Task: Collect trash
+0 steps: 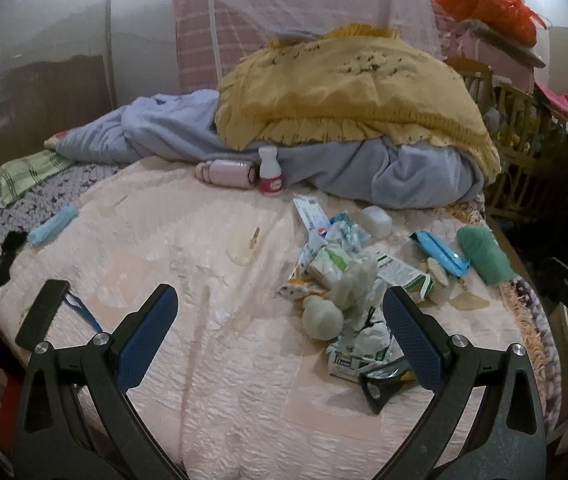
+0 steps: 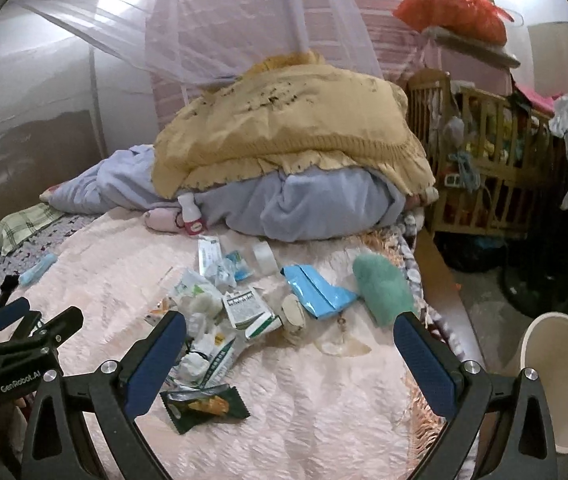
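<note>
A pile of trash [image 1: 344,276] lies on the pink bedspread [image 1: 203,280]: crumpled wrappers, tissue wads, small cartons and a blue pouch [image 1: 442,256]. In the right wrist view the same pile [image 2: 219,320] shows with the blue pouch [image 2: 316,292] and a dark green snack wrapper [image 2: 203,404] nearest me. My left gripper [image 1: 279,336] is open and empty, hovering above the bedspread just left of the pile. My right gripper [image 2: 290,360] is open and empty, above the near edge of the pile. The left gripper also shows in the right wrist view [image 2: 35,320].
A cream bin [image 2: 560,380] stands on the floor right of the bed. A green cloth roll [image 2: 382,288], a pink flask [image 1: 227,174] and a white bottle [image 1: 269,170] lie near a heap of yellow and blue blankets [image 1: 344,96]. A wooden crib [image 2: 492,168] stands at right.
</note>
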A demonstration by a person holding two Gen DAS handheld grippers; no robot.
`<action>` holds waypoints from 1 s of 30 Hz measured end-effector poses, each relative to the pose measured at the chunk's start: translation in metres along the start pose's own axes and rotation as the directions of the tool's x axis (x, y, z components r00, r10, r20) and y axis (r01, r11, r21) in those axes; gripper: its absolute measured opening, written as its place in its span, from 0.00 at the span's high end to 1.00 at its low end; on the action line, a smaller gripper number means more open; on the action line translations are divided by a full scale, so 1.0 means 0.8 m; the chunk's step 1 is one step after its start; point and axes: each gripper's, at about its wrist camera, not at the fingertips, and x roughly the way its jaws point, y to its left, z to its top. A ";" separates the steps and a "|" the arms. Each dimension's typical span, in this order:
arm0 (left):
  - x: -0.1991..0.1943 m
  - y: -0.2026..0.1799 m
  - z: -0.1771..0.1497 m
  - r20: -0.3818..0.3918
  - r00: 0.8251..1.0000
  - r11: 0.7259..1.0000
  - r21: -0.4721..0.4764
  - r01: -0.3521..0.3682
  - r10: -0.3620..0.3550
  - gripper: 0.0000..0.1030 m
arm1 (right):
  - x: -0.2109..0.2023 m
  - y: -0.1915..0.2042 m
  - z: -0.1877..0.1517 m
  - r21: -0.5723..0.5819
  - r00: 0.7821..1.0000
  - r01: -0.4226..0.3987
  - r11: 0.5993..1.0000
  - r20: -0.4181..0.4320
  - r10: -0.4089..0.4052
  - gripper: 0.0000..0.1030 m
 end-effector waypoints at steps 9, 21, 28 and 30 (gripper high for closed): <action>-0.020 -0.015 0.010 0.037 0.999 1.000 -0.005 0.022 -0.022 0.01 | -0.020 0.007 0.007 -0.035 0.998 0.016 0.999 0.059 -0.014 0.00; -0.025 -0.029 0.015 0.059 0.998 0.999 -0.021 0.034 -0.032 0.01 | -0.026 -0.001 0.009 -0.034 0.996 0.038 0.999 0.081 -0.035 0.00; -0.025 -0.036 0.015 0.058 0.998 0.999 -0.017 0.036 -0.035 0.01 | -0.026 -0.003 0.007 -0.037 0.996 0.044 0.998 0.083 -0.041 0.00; -0.025 -0.036 0.015 0.056 0.997 0.999 -0.022 0.045 -0.043 0.01 | -0.026 -0.004 0.005 -0.044 0.996 0.048 0.998 0.079 -0.045 0.00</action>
